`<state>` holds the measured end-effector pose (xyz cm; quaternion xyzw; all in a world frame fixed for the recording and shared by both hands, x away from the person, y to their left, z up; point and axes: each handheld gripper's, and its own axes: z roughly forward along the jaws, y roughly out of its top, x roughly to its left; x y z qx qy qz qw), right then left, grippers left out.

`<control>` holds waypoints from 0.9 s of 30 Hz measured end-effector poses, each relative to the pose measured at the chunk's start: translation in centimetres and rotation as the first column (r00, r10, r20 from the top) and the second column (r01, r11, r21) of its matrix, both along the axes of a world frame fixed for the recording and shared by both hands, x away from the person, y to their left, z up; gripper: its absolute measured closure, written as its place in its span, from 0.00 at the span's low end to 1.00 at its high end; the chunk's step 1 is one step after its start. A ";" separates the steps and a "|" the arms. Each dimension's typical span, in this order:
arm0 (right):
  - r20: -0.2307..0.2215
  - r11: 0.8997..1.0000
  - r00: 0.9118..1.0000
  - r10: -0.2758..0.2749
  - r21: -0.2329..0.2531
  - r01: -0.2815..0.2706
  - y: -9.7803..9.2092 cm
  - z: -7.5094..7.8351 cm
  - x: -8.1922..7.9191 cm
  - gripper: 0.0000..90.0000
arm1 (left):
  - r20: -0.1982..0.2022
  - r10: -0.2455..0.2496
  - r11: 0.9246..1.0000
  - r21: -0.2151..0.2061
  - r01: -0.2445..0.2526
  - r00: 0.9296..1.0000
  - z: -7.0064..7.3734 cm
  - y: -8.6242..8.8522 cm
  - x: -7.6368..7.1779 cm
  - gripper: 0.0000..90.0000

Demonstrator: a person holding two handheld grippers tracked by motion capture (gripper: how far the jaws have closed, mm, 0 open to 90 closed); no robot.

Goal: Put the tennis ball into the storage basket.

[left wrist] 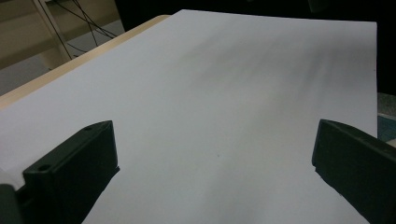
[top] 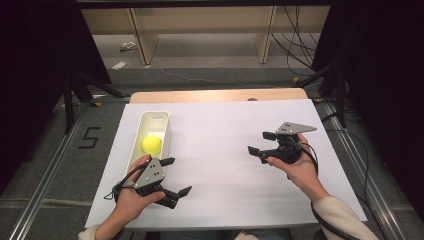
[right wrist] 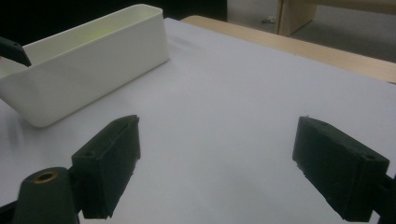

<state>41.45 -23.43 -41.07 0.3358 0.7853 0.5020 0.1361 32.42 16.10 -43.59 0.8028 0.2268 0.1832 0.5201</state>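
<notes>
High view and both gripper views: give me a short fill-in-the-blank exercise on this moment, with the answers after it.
1. The ball in the white bin is ____ in colour.
2. The jaws of the left gripper stand ____.
3. The right gripper holds ____ between its jaws.
4. The bin stands nearer the ____ gripper.

Missing words: yellow; open; nothing; left

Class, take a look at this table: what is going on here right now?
A person sits at a table covered by a white sheet, with a gripping tool in each hand. The left tool hangs open beside the near end of a long white tub, and a yellow ball lies inside that tub. The right tool is open too, over the bare sheet and pointing toward the tub. Neither tool holds anything.
</notes>
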 end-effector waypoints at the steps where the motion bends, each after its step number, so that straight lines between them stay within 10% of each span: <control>1: -0.002 1.000 1.000 -0.003 0.000 0.003 -0.2 -0.1 -0.2 0.17 | 0.000 0.001 1.000 0.001 -0.001 1.000 0.0 0.0 0.0 0.00; 27: -0.001 0.998 0.998 -0.063 0.022 0.063 -3.5 -1.1 -3.3 0.17 | 0.004 0.007 1.000 -0.006 -0.007 1.000 0.1 0.1 0.1 0.00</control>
